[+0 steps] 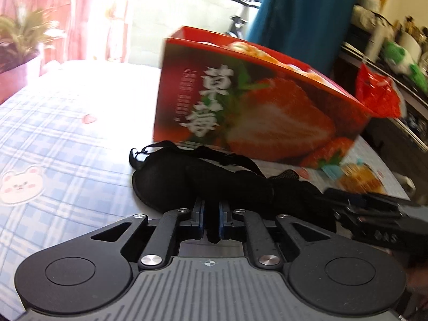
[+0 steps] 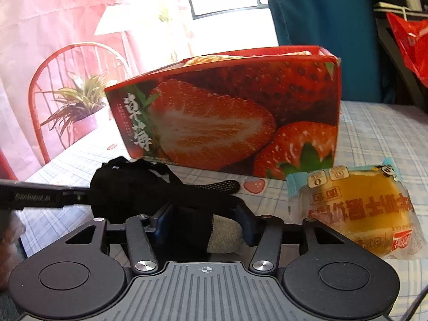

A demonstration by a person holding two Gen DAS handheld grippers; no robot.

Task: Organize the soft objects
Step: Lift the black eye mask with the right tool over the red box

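Right wrist only: wrapped bun [image 2: 355, 214].

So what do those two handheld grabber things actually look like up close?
Both match: the left gripper and right gripper are matte black, with two round discs, silver screws, blue finger pads and a ribbed grey plate bearing a small crosshair mark.

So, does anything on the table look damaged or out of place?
Only one small thing: the strawberry box has a frayed, slightly torn top right corner. The wrapped bun lies upside down to the right camera, but looks intact.
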